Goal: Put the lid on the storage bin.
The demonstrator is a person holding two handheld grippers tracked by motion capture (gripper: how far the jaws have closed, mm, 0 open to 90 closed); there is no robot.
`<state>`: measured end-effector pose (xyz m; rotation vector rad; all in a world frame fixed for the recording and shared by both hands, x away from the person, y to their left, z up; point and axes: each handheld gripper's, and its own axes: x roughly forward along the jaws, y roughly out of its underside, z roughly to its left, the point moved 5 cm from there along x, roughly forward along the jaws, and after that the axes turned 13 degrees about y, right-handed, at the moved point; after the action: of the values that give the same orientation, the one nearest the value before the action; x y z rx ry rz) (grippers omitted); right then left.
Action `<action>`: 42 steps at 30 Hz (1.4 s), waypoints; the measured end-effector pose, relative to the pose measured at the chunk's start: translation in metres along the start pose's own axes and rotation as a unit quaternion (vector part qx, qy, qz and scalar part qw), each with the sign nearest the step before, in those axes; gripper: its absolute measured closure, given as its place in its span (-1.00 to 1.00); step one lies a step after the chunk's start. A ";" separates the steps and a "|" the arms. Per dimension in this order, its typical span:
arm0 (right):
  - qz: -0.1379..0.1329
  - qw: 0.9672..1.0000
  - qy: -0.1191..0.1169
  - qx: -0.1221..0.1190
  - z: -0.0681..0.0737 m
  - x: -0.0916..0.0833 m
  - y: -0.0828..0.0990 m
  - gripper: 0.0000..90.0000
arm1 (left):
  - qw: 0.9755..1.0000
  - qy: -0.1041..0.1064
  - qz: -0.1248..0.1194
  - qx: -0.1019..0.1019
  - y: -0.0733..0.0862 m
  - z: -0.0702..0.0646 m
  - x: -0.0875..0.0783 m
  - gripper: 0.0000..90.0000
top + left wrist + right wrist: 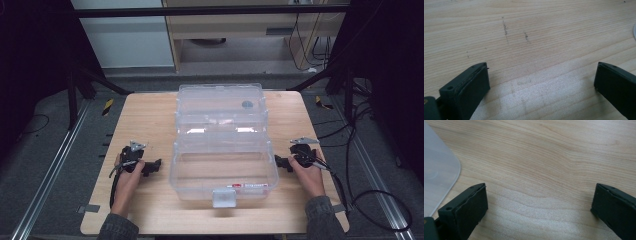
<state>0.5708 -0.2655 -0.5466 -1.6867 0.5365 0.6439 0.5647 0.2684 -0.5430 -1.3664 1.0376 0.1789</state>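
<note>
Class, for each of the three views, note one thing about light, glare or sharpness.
High view: bright glare patches on the clear plastic hinged box, surroundings dark. Left gripper view: wood-grain tabletop sharp, near black jaws soft, with a pale sheen between them. Right gripper view: the box's translucent corner looks milky and blurred.

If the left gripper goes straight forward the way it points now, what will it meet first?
Most likely the clear plastic box. In the high view the left gripper lies on the wooden table with its open jaws aimed at the box's left wall, only bare wood between. How high it would touch is unclear.
</note>
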 end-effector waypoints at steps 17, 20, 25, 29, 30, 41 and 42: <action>-0.070 0.995 0.040 -0.054 -0.003 -0.053 -0.023 -0.74 | 0.994 0.039 -0.016 0.096 -0.020 -0.031 -0.028 -0.90; -0.086 0.985 0.074 -0.128 0.002 -0.087 -0.039 -0.71 | 0.990 0.044 -0.015 0.132 -0.030 -0.043 -0.050 -0.88; -0.091 0.970 0.092 -0.204 0.001 -0.133 -0.070 -0.71 | 0.980 0.053 -0.021 0.189 -0.047 -0.066 -0.086 -0.88; -0.090 0.967 0.057 -0.232 0.004 -0.157 -0.097 -0.71 | 0.971 0.074 -0.039 0.224 -0.066 -0.089 -0.108 -0.91; -0.086 0.965 0.049 -0.242 0.007 -0.160 -0.103 -0.71 | 0.968 0.081 -0.035 0.234 -0.071 -0.096 -0.111 -0.91; -0.060 0.916 -0.010 -0.396 0.045 -0.174 -0.182 0.01 | 0.932 0.146 0.032 0.330 -0.100 -0.157 -0.123 -0.85; -0.053 0.906 -0.028 -0.418 0.053 -0.171 -0.193 0.19 | 0.929 0.149 0.038 0.337 -0.100 -0.160 -0.122 -0.85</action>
<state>0.5642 -0.1738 -0.2996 -2.4667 0.1041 0.9137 0.4805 0.1597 -0.3648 -0.7338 1.2535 -0.3196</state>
